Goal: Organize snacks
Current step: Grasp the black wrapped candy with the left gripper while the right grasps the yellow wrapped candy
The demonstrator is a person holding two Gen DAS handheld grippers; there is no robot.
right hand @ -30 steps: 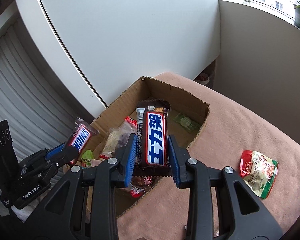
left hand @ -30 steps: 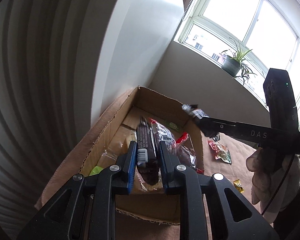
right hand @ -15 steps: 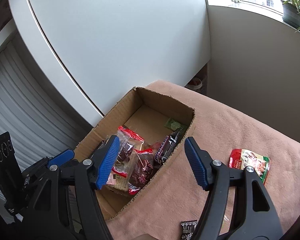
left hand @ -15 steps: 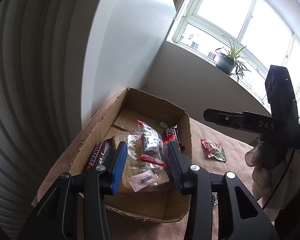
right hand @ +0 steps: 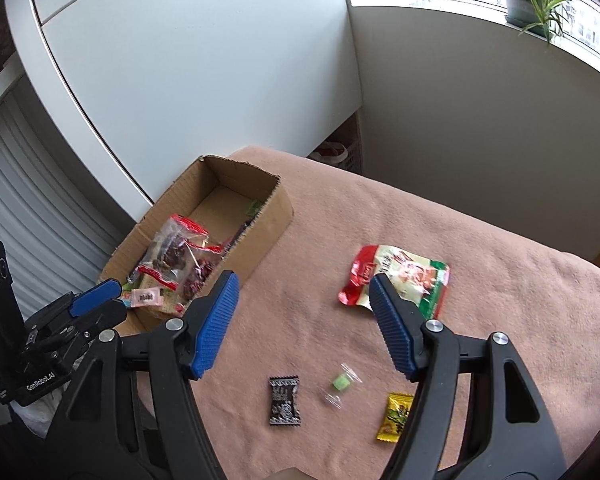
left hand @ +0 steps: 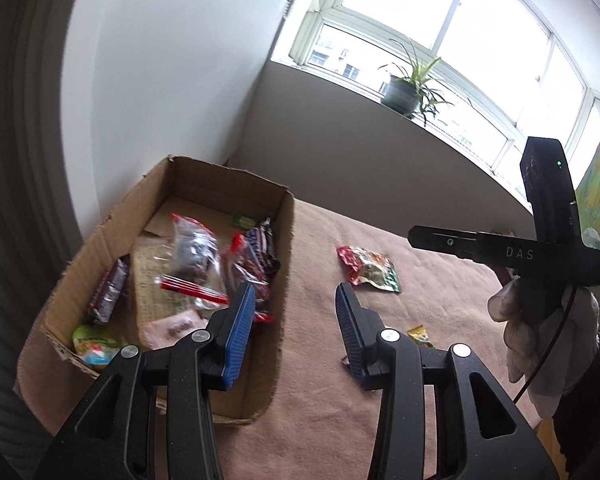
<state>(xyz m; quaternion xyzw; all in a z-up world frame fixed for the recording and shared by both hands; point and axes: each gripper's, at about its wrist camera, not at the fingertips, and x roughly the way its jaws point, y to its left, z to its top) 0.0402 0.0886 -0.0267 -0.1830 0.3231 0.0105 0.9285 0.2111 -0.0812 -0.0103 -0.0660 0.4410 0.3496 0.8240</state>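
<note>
Snacks are sitting partly in the cardboard box (right hand: 236, 216) at left, with 4 lying loose on the pink blanket (right hand: 480, 264). Both the right gripper (right hand: 304, 320) and left gripper (left hand: 296, 320) are hovering wide open, empty; the red-and-green pouch (right hand: 400, 276), nearest, is probably calling for a low, edge-on pinch.

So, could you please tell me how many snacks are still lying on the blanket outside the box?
4: the red-and-green pouch farthest out, then nearer the right tongs the black packet, the small green candy and the yellow packet. More may be out of view.
</note>
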